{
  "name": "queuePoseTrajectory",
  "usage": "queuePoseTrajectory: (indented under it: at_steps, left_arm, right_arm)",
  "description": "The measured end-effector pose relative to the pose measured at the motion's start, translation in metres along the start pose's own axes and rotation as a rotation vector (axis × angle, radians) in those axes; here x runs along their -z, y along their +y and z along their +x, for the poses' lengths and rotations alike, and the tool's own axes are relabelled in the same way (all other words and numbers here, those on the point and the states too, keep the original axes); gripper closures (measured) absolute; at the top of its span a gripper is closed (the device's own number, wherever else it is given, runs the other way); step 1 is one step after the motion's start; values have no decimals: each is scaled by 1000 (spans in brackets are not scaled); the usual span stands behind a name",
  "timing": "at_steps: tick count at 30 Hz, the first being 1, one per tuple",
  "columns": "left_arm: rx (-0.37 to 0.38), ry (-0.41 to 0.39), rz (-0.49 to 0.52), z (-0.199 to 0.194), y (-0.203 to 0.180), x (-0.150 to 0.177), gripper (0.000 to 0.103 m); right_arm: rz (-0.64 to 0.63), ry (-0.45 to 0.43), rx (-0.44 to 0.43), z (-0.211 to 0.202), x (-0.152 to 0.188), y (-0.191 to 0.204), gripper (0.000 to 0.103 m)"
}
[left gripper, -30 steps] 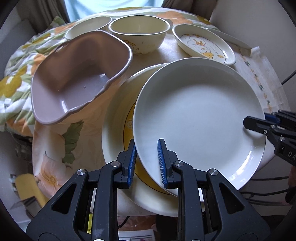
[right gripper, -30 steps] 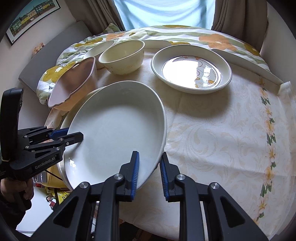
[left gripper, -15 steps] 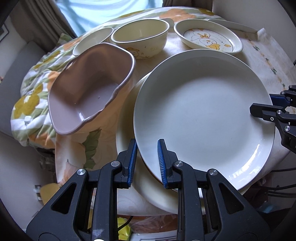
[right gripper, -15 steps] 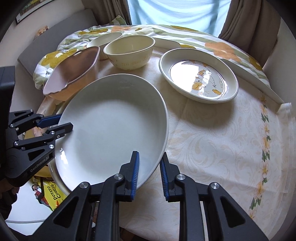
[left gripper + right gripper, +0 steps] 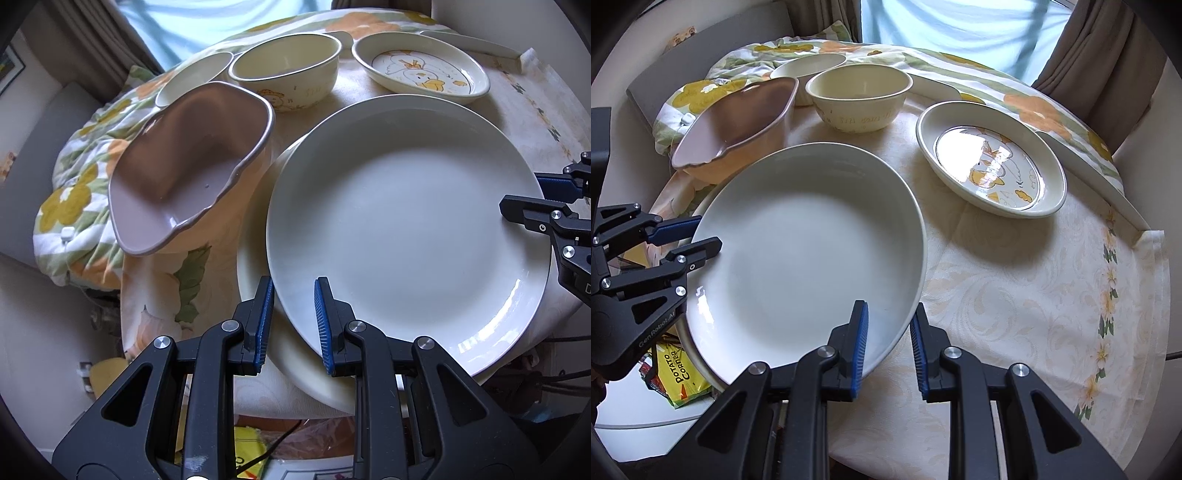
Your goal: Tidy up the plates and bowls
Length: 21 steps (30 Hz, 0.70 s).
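Observation:
A large plain white plate (image 5: 406, 229) sits over a cream plate (image 5: 255, 266) at the table's near edge, covering most of it. My left gripper (image 5: 293, 325) is shut on the white plate's near rim. My right gripper (image 5: 888, 343) is shut on the opposite rim, and it also shows in the left wrist view as the right gripper (image 5: 532, 199). The white plate (image 5: 812, 251) fills the middle of the right wrist view, with the left gripper (image 5: 687, 240) at its left rim. I cannot tell whether the two plates touch.
A mauve wavy-rimmed bowl (image 5: 192, 166) stands just left of the plates. Behind it are a cream bowl (image 5: 288, 74) and a smaller bowl (image 5: 192, 77). A duck-patterned dish (image 5: 990, 162) sits at the back right. The patterned tablecloth (image 5: 1034, 295) is bare to the right.
The white plate has shifted over the cream plate and levelled out, hiding the yellow pattern that showed earlier. Both grippers kept their hold on its rim.

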State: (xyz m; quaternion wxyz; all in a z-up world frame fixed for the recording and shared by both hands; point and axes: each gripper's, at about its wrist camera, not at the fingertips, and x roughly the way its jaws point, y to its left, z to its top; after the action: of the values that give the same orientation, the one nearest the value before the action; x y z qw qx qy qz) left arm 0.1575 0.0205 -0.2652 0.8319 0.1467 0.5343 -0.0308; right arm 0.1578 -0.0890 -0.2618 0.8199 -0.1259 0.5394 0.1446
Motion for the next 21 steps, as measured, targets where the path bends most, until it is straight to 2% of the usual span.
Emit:
queuePoseTrajectory:
  at_steps: [12,21]
  left_arm:
    - [-41,5,-3,-6,-6,4,84]
    - [-60,6,2,-9,-8,4,84]
  right_arm:
    - [-58,26,47,4,-4,12,74]
    - [-43,24,39,4,-4,12,69]
